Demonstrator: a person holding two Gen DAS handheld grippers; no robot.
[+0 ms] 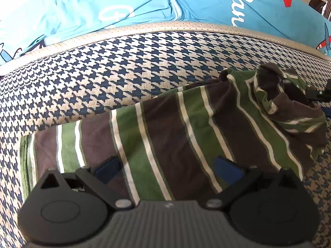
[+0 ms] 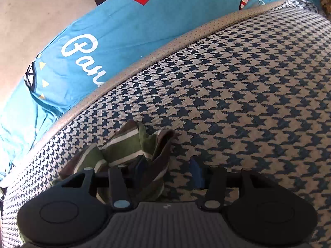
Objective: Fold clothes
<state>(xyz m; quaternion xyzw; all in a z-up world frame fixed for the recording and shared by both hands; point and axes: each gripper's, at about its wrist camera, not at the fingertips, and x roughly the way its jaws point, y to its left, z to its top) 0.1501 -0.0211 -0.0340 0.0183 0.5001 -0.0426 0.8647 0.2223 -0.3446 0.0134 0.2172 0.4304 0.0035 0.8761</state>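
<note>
A green, brown and white striped shirt point(image 1: 175, 136) lies on a houndstooth mat point(image 1: 124, 66). Its left part is flat and its right end is bunched in a heap point(image 1: 285, 95). My left gripper point(image 1: 167, 168) is open, low over the flat part of the shirt, with its blue pads wide apart. My right gripper point(image 2: 168, 170) is open at the bunched end point(image 2: 132, 150). Cloth lies against its left pad and between the pads. Part of the right gripper shows at the far right of the left wrist view point(image 1: 324, 95).
The mat has a beige dotted border point(image 1: 165, 25) point(image 2: 157, 53). Beyond it lies a bright blue printed sheet point(image 1: 103, 4) point(image 2: 124, 24). A bare floor point(image 2: 31, 10) shows past the sheet.
</note>
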